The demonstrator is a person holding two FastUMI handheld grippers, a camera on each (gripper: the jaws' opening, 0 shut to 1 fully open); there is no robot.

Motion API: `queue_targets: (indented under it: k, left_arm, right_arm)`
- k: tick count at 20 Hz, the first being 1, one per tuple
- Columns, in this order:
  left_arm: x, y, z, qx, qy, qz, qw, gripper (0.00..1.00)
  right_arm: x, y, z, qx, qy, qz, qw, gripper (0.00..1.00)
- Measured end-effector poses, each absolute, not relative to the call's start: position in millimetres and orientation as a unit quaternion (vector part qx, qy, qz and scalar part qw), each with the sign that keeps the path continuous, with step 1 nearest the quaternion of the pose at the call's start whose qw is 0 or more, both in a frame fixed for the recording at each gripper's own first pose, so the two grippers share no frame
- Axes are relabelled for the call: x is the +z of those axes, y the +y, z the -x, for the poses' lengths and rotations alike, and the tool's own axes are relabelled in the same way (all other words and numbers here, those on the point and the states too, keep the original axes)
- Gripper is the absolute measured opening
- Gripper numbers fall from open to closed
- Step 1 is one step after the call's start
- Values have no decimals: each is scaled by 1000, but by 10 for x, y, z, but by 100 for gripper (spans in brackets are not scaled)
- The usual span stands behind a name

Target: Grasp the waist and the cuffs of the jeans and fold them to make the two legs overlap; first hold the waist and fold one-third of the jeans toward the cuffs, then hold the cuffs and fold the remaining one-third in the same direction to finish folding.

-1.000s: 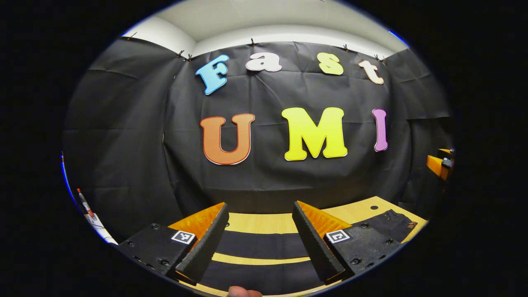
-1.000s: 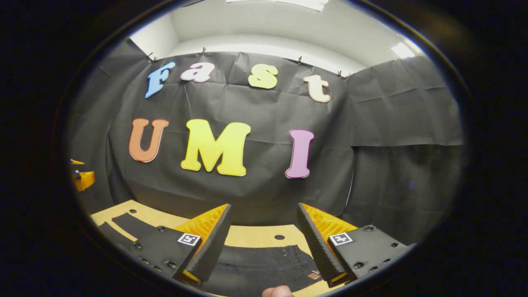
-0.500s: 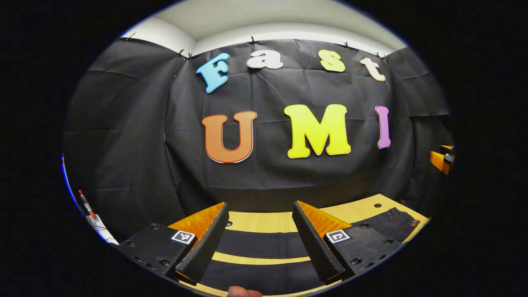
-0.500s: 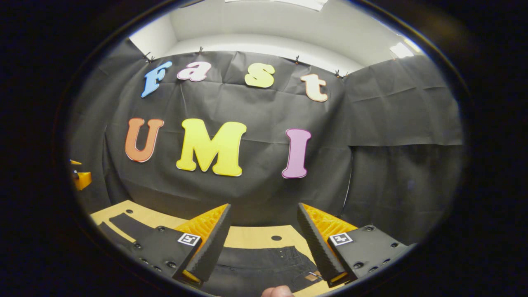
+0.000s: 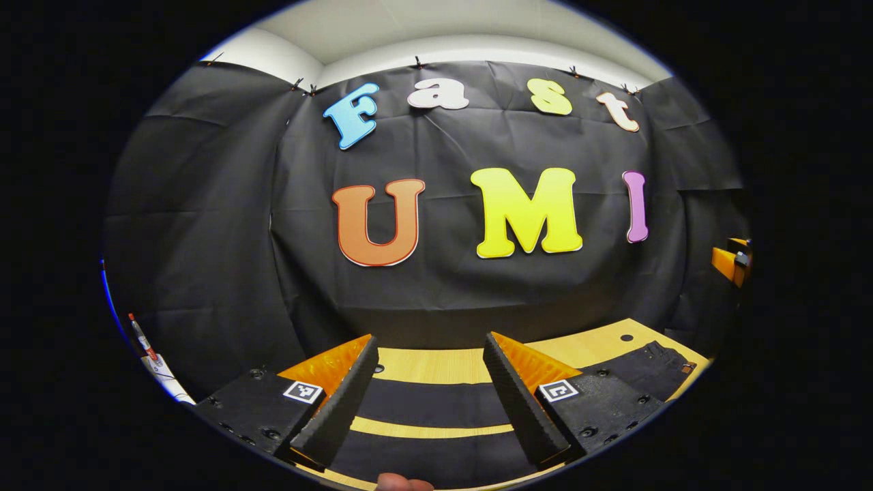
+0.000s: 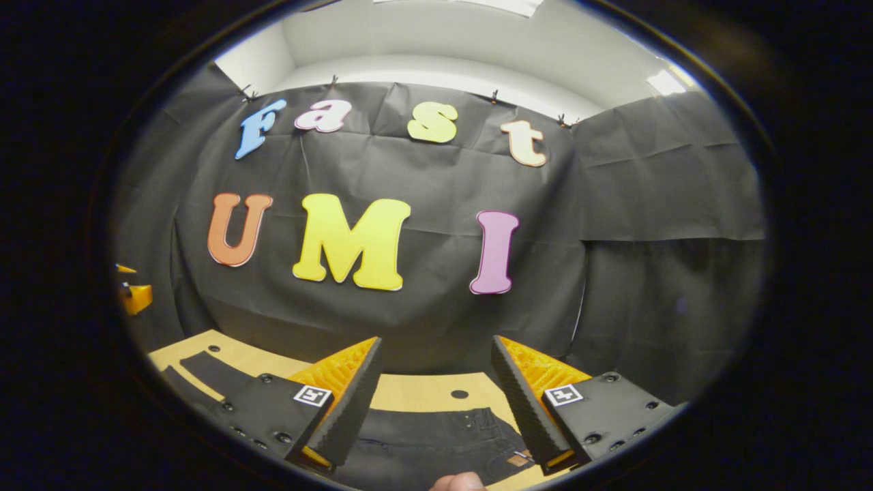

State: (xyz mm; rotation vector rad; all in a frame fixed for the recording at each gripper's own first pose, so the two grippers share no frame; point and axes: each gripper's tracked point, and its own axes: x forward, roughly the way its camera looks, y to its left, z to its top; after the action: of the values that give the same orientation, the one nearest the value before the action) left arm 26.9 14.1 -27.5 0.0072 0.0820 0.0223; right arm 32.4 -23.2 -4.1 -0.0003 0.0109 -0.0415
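Dark jeans lie flat on a light wooden table [image 5: 436,365]. In the left gripper view the two legs [image 5: 430,404] run side by side under my left gripper [image 5: 431,378], which hovers open above them with nothing between its fingers; the waist [image 5: 651,365] lies at the right. In the right gripper view the waist [image 6: 436,436] with its leather patch sits below my right gripper [image 6: 435,382], also open and holding nothing. The leg cuffs [image 6: 204,372] stretch off to the left. The other gripper [image 5: 730,262] shows at the far right edge of the left gripper view.
The wooden table [image 6: 409,390] has small round holes [image 6: 459,393] near its far edge. The black cloth wall stands close behind the table. A fingertip [image 5: 402,483] shows at the bottom of the left gripper view. A red-tipped pen [image 5: 142,337] lies at the far left.
Both cameras have shifted only slightly; the left gripper view has tipped down a little. Both grippers stay open above the jeans, which have not moved.
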Motion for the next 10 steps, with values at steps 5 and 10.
queue_targets:
  k: [5,10]
  left_arm:
    - [-528,520,-257,47,79,16,996,100]
    - [-1334,1154,41,108,178,101,973,100]
  right_arm:
    - [-329,-651,-390,-45,51,-21,997,97]
    - [-990,-1343,-243,-61,161,-86,981,97]
